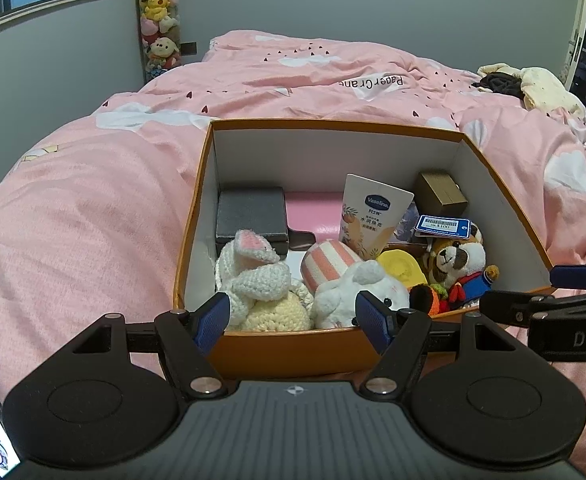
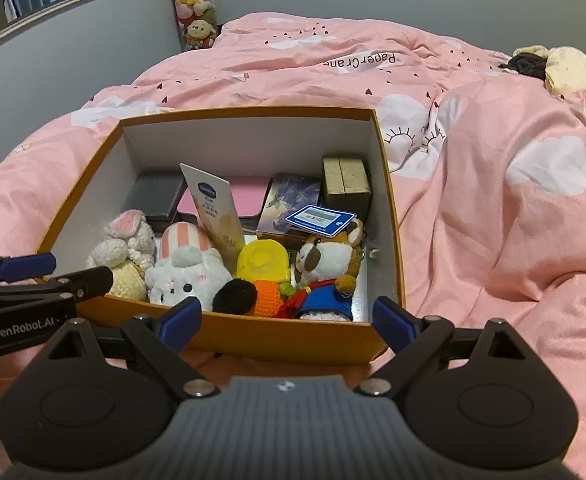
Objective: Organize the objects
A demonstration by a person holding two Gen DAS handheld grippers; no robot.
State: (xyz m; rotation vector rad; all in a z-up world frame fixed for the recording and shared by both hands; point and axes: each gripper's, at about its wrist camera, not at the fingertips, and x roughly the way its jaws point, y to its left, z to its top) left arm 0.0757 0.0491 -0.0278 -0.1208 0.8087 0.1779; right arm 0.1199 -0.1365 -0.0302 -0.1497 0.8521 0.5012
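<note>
An orange cardboard box (image 1: 197, 208) sits on the pink bed, also in the right wrist view (image 2: 389, 200). Inside are a crocheted bunny (image 1: 253, 276), a white plush (image 1: 357, 292), a Vaseline tube (image 1: 369, 216), a yellow round case (image 1: 401, 268), a brown dog plush (image 1: 459, 260), a grey box (image 1: 251, 212) and a gold box (image 1: 441, 192). My left gripper (image 1: 293, 320) is open and empty at the box's near wall. My right gripper (image 2: 287, 322) is open and empty at the near wall too, to the right of the left one.
The pink duvet (image 1: 93, 208) covers the bed all around the box. Crumpled cream and dark clothes (image 1: 533, 84) lie at the far right. A hanging column of plush toys (image 1: 159, 12) is in the far corner by the grey wall.
</note>
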